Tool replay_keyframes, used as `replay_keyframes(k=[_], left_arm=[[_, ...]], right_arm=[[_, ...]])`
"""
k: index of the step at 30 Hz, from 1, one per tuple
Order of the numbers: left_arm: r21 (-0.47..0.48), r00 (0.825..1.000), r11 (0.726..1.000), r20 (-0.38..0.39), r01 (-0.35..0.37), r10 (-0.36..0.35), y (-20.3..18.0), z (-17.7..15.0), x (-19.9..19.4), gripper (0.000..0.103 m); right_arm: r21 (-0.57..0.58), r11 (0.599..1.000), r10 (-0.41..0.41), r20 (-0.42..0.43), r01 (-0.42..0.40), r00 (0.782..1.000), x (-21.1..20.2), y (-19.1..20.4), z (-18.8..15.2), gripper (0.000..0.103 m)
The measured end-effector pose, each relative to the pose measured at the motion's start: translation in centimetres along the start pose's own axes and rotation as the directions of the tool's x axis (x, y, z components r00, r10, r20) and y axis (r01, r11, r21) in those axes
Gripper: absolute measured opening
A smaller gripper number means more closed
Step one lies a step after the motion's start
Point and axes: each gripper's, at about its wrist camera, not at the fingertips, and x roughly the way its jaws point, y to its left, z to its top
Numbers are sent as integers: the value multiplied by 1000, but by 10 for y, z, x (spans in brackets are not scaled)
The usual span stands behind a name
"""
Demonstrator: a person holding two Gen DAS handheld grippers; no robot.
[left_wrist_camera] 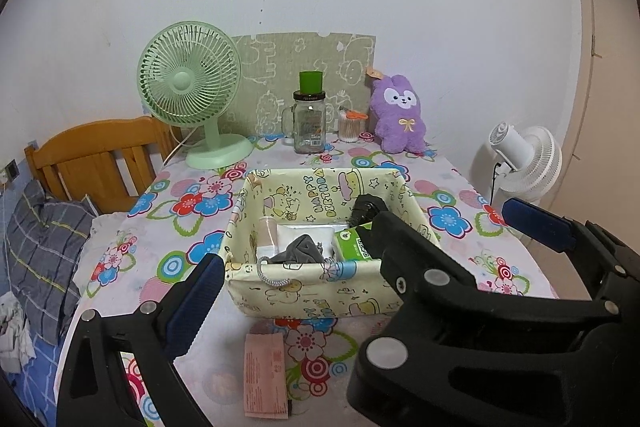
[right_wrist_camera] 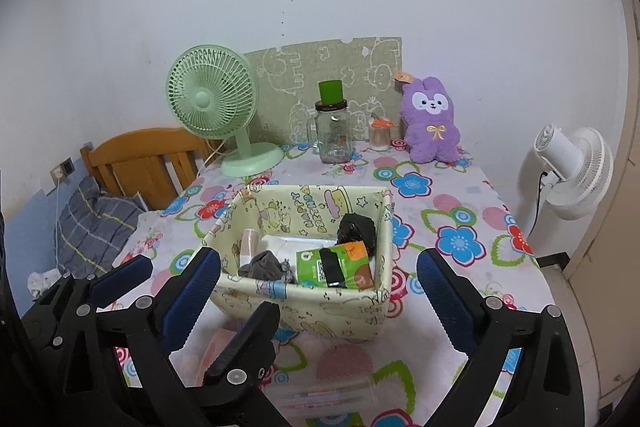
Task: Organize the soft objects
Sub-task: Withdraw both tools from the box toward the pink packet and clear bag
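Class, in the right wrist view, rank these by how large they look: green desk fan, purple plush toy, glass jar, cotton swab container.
1. Green desk fan
2. Purple plush toy
3. Glass jar, a bit smaller than the toy
4. Cotton swab container
All stand near the wall, so nearness hardly skews this.

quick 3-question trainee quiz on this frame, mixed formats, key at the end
1. True or false: the purple plush toy lies inside the fabric basket.
2. Which object stands nearest the green fan? A) glass jar B) white fan C) plush toy
3. Fill in: the right gripper has its jaws ____, with nothing held.

Key: 1 false, it sits upright at the wall. 2 A. 3 open.
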Motion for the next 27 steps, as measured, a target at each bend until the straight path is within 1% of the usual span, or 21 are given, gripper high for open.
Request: replay_keyframes(k=[7, 14, 21, 27], left_arm=[[6, 1000, 1000, 7, -5, 5, -3, -10, -8, 100], [6, 1000, 1000, 15, 5, -5, -3, -22, -15, 100], [-2, 1000, 1000, 14, 5, -5, -3, -35, -16, 100], [-1, 1000, 1000, -5, 1, -1, -1, -46, -13, 100]], right_arm=[[-4, 1000, -15, -1, 15, 1000, -11, 2, -9, 100], [-2, 1000, -29, -2, 29, 1000, -18, 4, -21, 100], [4, 1000, -20, -15, 20, 1000, -19, 4, -34, 100], [5, 1000, -9, -31, 10, 999, -16, 6, -45, 100]])
